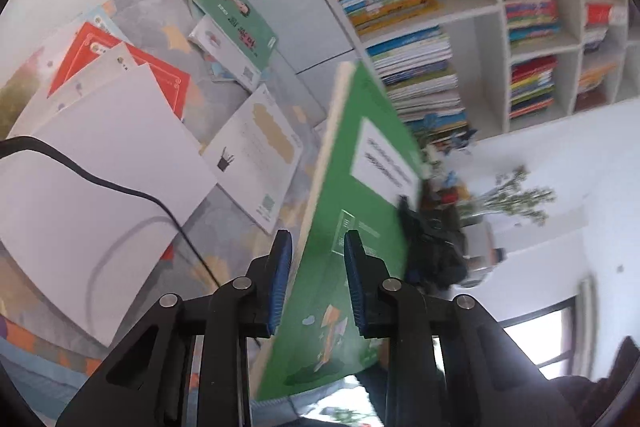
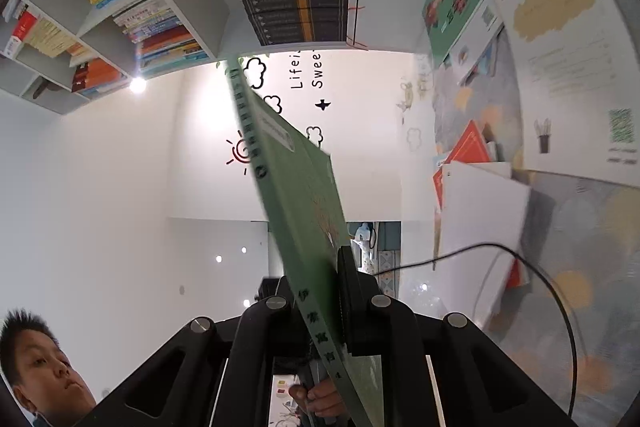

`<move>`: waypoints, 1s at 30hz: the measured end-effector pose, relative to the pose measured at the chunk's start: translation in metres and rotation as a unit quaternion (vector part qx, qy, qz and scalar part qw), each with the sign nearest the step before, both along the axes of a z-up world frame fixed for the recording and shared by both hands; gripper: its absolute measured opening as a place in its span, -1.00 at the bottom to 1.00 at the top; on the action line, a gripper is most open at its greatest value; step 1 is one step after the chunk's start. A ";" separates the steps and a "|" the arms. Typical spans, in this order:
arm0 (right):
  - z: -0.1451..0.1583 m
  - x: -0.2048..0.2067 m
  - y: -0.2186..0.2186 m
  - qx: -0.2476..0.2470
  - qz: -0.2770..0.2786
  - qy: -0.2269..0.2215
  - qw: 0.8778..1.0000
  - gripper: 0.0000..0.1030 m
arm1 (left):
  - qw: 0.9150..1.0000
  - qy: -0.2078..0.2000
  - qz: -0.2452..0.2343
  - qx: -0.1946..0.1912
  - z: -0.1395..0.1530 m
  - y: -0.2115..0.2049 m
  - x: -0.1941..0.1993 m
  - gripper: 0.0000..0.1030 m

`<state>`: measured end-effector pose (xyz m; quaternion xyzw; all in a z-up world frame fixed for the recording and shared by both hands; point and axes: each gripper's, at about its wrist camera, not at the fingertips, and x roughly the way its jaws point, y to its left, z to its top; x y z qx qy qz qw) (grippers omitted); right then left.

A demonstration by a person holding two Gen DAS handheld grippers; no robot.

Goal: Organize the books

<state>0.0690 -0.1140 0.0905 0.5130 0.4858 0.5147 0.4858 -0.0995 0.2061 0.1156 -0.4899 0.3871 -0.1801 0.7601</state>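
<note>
Both fingers, left (image 1: 316, 283) and right (image 2: 320, 307), are clamped on one green book (image 1: 360, 187), held on edge above the floor. Next: carry it to the shelf (image 1: 500, 15) and slot it in.

You hold the green softcover book (image 1: 352, 211) on edge between both grippers. Left of it, loose paperbacks (image 1: 256, 155) lie scattered on the patterned mat (image 1: 236, 239). Beyond stands the white cubby bookshelf (image 1: 500, 15), packed with stacked books.
</note>
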 end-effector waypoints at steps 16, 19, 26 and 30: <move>-0.024 -0.021 0.114 -0.113 0.019 0.000 0.993 -0.69 | 0.998 -0.019 0.048 0.029 0.027 0.086 -0.035 -0.50; -0.032 -0.025 0.121 -0.103 0.011 0.004 0.995 -0.68 | 0.997 -0.021 0.034 0.064 0.034 0.081 -0.029 -0.50; -0.029 -0.037 0.063 -0.142 -0.049 -0.011 0.989 -0.68 | 0.994 -0.016 -0.058 0.095 0.024 0.015 0.006 -0.38; -0.035 -0.044 0.007 -0.171 -0.095 -0.008 0.981 -0.68 | 0.989 -0.018 -0.096 0.108 0.024 -0.029 0.032 -0.38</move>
